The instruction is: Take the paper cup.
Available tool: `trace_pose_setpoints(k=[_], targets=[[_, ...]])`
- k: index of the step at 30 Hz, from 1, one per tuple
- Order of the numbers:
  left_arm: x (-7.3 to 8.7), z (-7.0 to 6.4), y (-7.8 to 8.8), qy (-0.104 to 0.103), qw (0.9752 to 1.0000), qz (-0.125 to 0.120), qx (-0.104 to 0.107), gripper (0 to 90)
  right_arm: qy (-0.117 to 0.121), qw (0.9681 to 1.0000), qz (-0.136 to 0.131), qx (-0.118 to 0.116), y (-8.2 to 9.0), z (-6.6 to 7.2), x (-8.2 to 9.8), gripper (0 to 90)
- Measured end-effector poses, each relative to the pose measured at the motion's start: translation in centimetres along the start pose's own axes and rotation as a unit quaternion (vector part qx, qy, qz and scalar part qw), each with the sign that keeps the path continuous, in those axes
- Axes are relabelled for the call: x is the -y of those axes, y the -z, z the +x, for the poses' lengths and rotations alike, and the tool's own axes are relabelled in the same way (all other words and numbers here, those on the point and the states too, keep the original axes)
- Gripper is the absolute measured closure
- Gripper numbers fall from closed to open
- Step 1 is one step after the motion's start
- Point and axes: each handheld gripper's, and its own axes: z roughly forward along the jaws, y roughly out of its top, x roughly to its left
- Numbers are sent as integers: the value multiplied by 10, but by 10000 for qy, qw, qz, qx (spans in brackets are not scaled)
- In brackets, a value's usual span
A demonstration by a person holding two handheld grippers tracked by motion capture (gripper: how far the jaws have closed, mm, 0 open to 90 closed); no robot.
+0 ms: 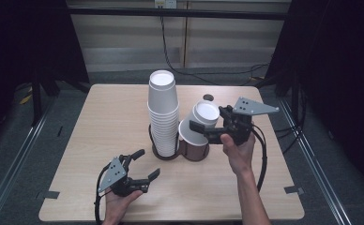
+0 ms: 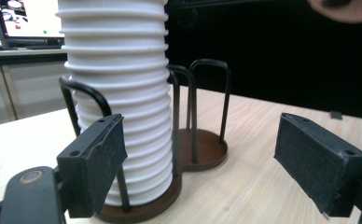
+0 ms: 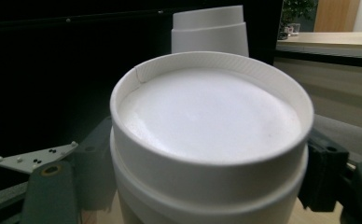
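A tall stack of upturned white paper cups (image 1: 163, 110) (image 2: 118, 93) stands in the left slot of a brown-based wire cup holder (image 1: 195, 153) (image 2: 208, 150). Over the holder's right slot, my right gripper (image 1: 202, 132) (image 3: 207, 179) is shut on a short stack of white cups (image 1: 201, 121) (image 3: 209, 126), tilted with its bottom up. The tall stack's top (image 3: 210, 28) rises behind it. My left gripper (image 1: 147, 163) (image 2: 200, 140) is open near the table's front left, holding nothing and facing the holder, whose right slot stands empty between its black wires.
The light wooden table (image 1: 109, 122) has a small dark round spot (image 1: 208, 97) at the back and tape marks (image 1: 293, 189) near its front corners. Cables trail on the floor behind. A lit monitor (image 2: 25, 18) stands beyond the table.
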Motion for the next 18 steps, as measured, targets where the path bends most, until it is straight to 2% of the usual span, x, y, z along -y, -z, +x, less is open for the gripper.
trace_pose_setpoints(k=[4, 5, 7, 13, 17, 18], targets=[[-4, 0, 1, -88, 10000, -10, 33, 161, -34, 10000, -11, -87, -2, 4, 7, 224], [-5, -1, 1, -30, 10000, -52, 71, 160, -50, 9999, -12, -113, -3, 6, 9, 224], [-6, -1, 1, -117, 9999, -37, 84, 160, -17, 9999, 26, -156, -5, 9, 15, 224], [-8, -5, -1, 21, 9996, -39, 268, 159, -29, 9993, 78, -364, -15, 20, 30, 224], [-10, -7, 0, -44, 9995, -82, 293, 158, -19, 9990, 139, -431, -19, 26, 37, 225], [-10, -8, 0, 10, 9995, -106, 314, 157, 8, 9989, 165, -441, -20, 27, 39, 224]])
